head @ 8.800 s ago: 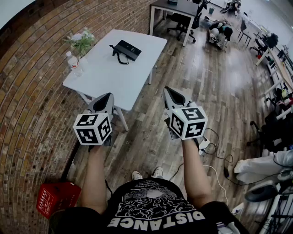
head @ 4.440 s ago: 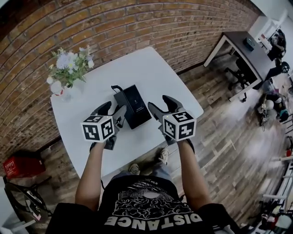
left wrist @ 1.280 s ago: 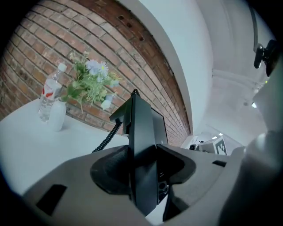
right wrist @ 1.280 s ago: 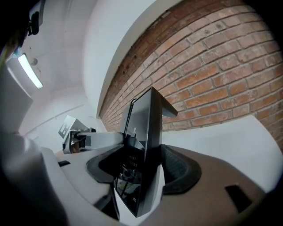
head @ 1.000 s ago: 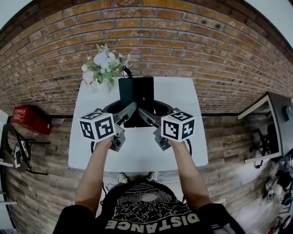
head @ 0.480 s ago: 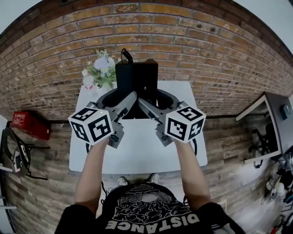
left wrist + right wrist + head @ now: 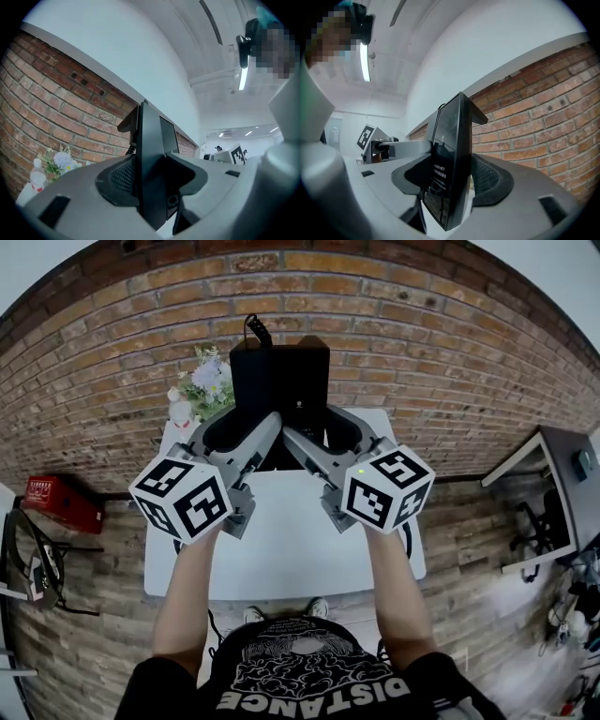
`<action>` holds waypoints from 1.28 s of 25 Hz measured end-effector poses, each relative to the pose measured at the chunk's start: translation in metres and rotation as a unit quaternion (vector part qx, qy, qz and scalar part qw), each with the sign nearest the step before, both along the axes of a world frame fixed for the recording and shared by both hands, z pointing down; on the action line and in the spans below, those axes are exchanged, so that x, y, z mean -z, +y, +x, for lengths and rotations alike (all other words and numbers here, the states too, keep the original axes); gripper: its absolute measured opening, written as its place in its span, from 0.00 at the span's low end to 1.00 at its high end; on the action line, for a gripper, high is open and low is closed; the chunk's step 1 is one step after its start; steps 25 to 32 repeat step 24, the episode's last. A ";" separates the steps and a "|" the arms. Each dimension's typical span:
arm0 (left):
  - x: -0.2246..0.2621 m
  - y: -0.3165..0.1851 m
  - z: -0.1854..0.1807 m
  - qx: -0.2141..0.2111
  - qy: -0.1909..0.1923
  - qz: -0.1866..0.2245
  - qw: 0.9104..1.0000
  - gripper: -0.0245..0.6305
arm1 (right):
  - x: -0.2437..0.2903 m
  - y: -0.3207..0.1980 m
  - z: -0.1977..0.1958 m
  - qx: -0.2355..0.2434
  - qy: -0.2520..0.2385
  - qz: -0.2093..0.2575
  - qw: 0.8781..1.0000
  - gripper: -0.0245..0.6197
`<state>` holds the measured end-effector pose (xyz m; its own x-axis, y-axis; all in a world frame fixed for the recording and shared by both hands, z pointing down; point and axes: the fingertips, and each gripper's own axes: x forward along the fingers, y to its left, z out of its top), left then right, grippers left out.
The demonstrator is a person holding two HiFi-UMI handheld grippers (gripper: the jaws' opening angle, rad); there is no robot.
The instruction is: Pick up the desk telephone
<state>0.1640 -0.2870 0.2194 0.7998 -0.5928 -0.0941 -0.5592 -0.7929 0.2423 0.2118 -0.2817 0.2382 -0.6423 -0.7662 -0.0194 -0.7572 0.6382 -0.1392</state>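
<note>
The black desk telephone hangs in the air above the white table, in front of the brick wall. It stands on edge, with its coiled cord sticking up at the top. My left gripper clamps its left side and my right gripper clamps its right side. In the left gripper view the telephone sits edge-on between the jaws of the left gripper. In the right gripper view the telephone is pinched the same way by the right gripper.
A vase of flowers stands at the table's far left corner, close to the telephone. A red crate lies on the wooden floor at the left. A dark desk stands at the right.
Both grippers have risen together with the telephone, lifting it off the table towards the camera. The grip on it has not changed.
</note>
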 end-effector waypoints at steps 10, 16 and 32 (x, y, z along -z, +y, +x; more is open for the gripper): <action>0.003 0.001 0.000 0.002 -0.003 0.006 1.000 0.33 | 0.002 0.001 -0.001 -0.003 0.007 0.004 1.000 0.44; -0.001 0.000 -0.002 0.004 0.000 0.001 1.000 0.33 | -0.002 0.000 -0.002 -0.003 0.011 0.001 1.000 0.44; -0.003 0.000 -0.006 0.005 0.001 0.000 1.000 0.33 | -0.004 0.000 -0.006 -0.005 0.011 0.001 1.000 0.44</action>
